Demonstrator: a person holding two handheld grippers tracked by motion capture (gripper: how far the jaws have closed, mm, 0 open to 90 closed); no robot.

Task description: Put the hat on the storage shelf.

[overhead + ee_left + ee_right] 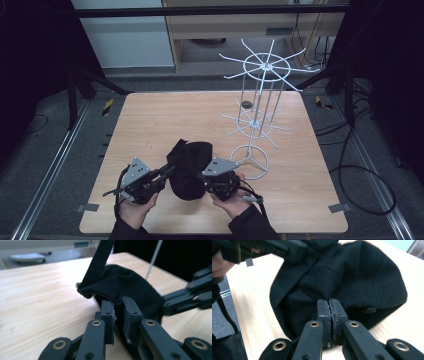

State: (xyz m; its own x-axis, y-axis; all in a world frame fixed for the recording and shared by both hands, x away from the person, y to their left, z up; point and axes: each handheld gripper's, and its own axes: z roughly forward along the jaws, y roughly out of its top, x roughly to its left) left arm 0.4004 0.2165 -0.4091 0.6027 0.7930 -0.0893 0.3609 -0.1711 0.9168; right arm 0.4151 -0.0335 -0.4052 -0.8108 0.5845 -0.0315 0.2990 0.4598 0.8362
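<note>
Gripping the black cap [190,167], both grippers' fingers pinch its fabric

High view overhead facing forward, 2 close gripper views, sharing cap [190,167]

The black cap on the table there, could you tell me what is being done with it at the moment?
A person holds a gripper in each hand and works on the black cap near the front of the wooden table. The left gripper is closed on a fold of its fabric, and the right gripper is pinched shut on its edge from the other side. A white wire display rack stands just beyond, with nothing hanging on it.
</note>
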